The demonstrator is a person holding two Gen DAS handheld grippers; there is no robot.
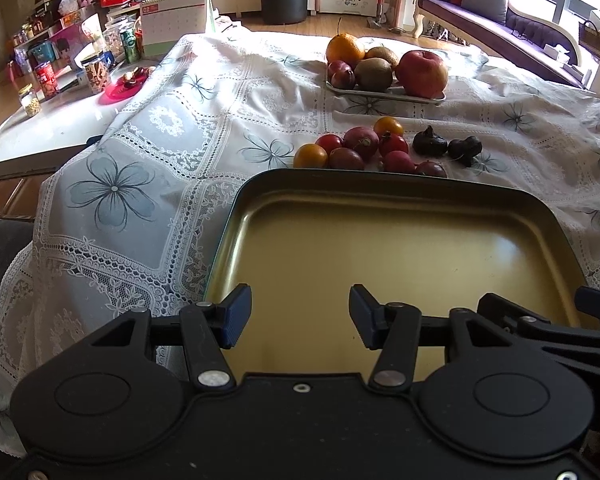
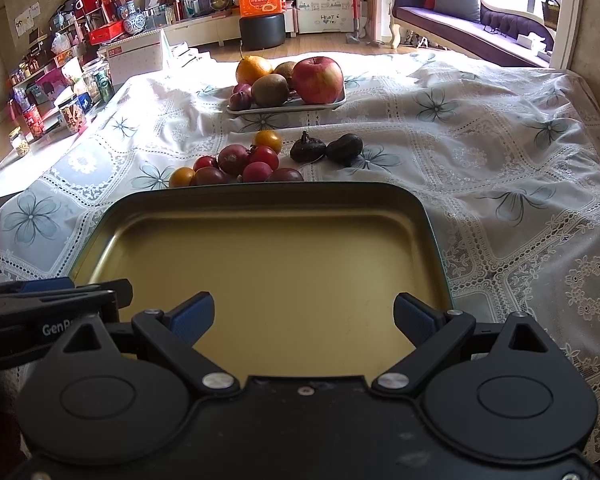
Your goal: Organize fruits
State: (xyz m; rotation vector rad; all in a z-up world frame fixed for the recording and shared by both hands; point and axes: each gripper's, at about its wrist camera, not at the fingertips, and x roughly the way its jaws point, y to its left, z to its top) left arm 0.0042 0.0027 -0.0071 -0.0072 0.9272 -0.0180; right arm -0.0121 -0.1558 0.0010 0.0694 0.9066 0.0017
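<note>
An empty gold metal tray (image 1: 400, 248) (image 2: 268, 256) with a dark rim lies on the lace tablecloth, right in front of both grippers. My left gripper (image 1: 300, 316) is open above the tray's near edge, holding nothing. My right gripper (image 2: 304, 316) is open wider over the same tray, also holding nothing. Past the tray's far rim lies a cluster of small red and yellow fruits (image 1: 360, 148) (image 2: 236, 160). Two dark wrinkled fruits (image 1: 446, 145) (image 2: 326, 147) lie beside them. Farther back, a white tray (image 1: 384, 94) (image 2: 284, 107) carries an apple (image 1: 422, 73) (image 2: 318, 79), kiwis, an orange and plums.
The left gripper's body (image 2: 48, 312) shows at the left edge of the right wrist view. The right gripper's body (image 1: 540, 328) shows at the right edge of the left wrist view. A side counter with jars and cans (image 1: 60, 76) stands left of the table. A sofa (image 1: 500, 20) lies beyond.
</note>
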